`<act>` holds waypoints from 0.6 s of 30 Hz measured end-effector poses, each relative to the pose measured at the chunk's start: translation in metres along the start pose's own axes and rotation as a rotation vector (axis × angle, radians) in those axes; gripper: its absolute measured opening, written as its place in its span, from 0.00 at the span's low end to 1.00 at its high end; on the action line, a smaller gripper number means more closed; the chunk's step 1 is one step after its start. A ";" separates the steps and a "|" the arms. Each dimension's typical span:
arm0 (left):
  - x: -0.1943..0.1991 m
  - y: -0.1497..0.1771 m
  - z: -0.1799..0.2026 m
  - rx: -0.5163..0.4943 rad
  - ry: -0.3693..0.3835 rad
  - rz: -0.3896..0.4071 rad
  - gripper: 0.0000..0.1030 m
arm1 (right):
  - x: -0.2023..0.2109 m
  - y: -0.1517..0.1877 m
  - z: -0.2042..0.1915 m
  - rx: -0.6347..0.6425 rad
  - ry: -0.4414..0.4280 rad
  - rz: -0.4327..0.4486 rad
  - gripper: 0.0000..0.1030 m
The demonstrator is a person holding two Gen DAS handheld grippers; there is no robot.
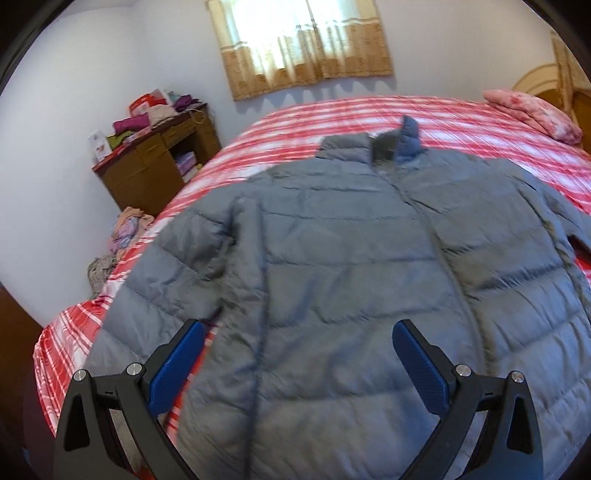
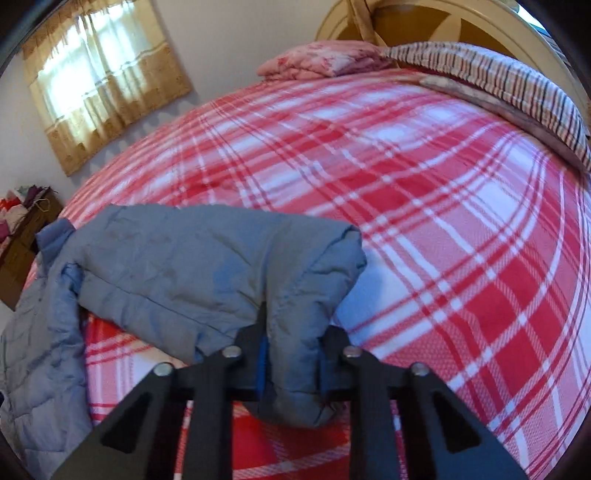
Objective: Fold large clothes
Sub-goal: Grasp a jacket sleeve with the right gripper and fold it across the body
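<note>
Black tong arms with blue pads fill the bottom of both views. Left gripper (image 1: 298, 341) hangs wide open over the jacket's (image 1: 351, 266) lower front, nothing between its pads (image 1: 419, 369). Right gripper (image 2: 291, 354) is clamped on a bunched sleeve end (image 2: 295, 369), the padded cloth bulging out between the two fingers.

Bed (image 2: 424, 206): biggest thing in sight, covered in red-and-white plaid, slightly fuzzy weave. Grey quilted jacket lies front-up across the near half, zip closed, collar toward the window side, horizontal puffed seams; its left sleeve (image 1: 155, 280) runs down toward the near left edge of the bed. Right-wrist view shows the other sleeve (image 2: 207, 266) lifted and doubled over, body of the jacket trailing off at the left edge of that picture.

Around: curtained window (image 1: 303, 40), tan lace-edged cloth, light behind. Brown wooden desk (image 1: 155, 166) beside the bed's far left corner, heaped with folded clothes (image 1: 147, 114). More clothes (image 1: 127, 229) piled beside the bed's left edge. Pink floral pillow (image 2: 325, 62) at the head end.

Only the right-wrist view shows the arched headboard (image 2: 443, 22) and a striped folded cover (image 2: 517, 85) along it. Only the left-wrist view shows the whole jacket front.
</note>
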State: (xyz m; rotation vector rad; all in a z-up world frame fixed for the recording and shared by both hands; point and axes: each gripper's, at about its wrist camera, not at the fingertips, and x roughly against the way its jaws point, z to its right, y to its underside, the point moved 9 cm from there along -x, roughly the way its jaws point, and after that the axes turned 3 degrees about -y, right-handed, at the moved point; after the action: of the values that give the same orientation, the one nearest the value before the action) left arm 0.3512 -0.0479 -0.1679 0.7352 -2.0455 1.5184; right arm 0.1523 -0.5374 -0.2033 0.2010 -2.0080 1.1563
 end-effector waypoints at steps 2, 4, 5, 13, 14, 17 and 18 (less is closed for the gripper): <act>-0.002 -0.005 -0.011 0.006 -0.022 0.007 0.99 | 0.017 -0.011 -0.018 0.038 -0.011 0.047 0.19; 0.000 -0.008 -0.018 0.016 -0.031 0.022 0.99 | 0.031 -0.023 -0.043 0.083 -0.043 0.084 0.18; 0.001 -0.011 -0.024 0.027 -0.033 0.027 0.99 | 0.040 -0.029 -0.062 0.118 -0.059 0.104 0.18; 0.002 -0.023 -0.046 0.066 -0.044 0.059 0.99 | 0.056 -0.047 -0.205 0.359 -0.158 0.188 0.18; 0.001 -0.025 -0.051 0.069 -0.051 0.066 0.99 | 0.053 -0.045 -0.223 0.389 -0.169 0.192 0.18; -0.002 -0.029 -0.060 0.078 -0.066 0.074 0.99 | 0.043 -0.030 -0.272 0.467 -0.210 0.180 0.17; -0.004 -0.030 -0.065 0.082 -0.076 0.077 0.99 | 0.037 -0.023 -0.286 0.492 -0.220 0.171 0.17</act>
State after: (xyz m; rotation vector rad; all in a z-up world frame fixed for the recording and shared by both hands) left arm 0.3790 0.0081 -0.1321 0.7637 -2.0995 1.6491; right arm 0.2982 -0.3169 -0.0853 0.4246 -1.9183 1.7971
